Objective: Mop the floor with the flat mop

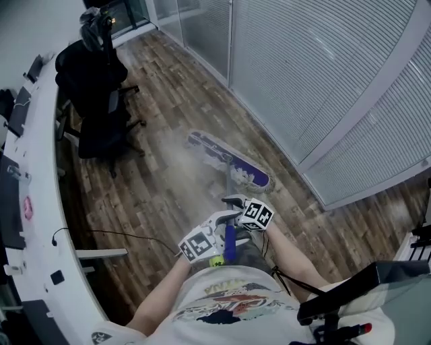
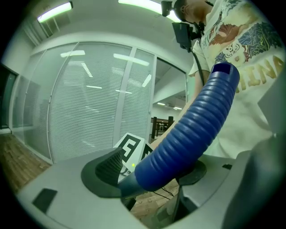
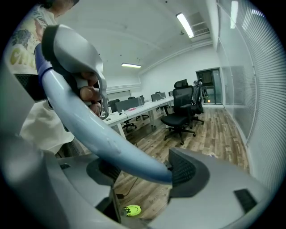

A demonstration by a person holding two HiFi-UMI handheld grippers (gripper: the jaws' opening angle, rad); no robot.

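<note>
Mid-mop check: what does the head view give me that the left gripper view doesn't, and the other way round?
Head view only: the mop head flat on the floor, with the chairs and the desk at left.
Left gripper view only: a close look at the left gripper, jaws shut on the blue ribbed grip of the handle, plus the ceiling lights.
Both: the handle, the blinds, the shirt and the right gripper, though the left gripper view catches only its cube.
</note>
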